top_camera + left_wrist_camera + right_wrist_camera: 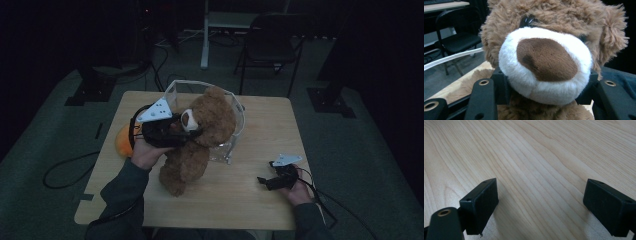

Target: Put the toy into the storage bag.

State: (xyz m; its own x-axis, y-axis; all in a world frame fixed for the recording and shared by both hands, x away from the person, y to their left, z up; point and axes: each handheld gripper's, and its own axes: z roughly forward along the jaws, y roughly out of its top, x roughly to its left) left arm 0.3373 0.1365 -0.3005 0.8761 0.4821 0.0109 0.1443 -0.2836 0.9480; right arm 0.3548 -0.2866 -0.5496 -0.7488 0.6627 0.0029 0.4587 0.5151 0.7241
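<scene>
Left gripper point(187, 131) grips the brown teddy bear point(200, 140) by the head: in the left gripper view its fingers point(499, 86) pinch either side of the white muzzle point(544, 65). The bear's body hangs tilted, feet near the worktop point(260, 200), in front of the clear plastic container point(235, 125); its head overlaps the container's front wall. Whether anything lies inside the container cannot be told. An orange object point(121, 141) sits on the worktop just left of the left hand, partly hidden. Right gripper point(265, 181) rests low at the worktop's right edge, well apart from the bear; its fingers point(482, 202) are spread with only bare wood between them.
</scene>
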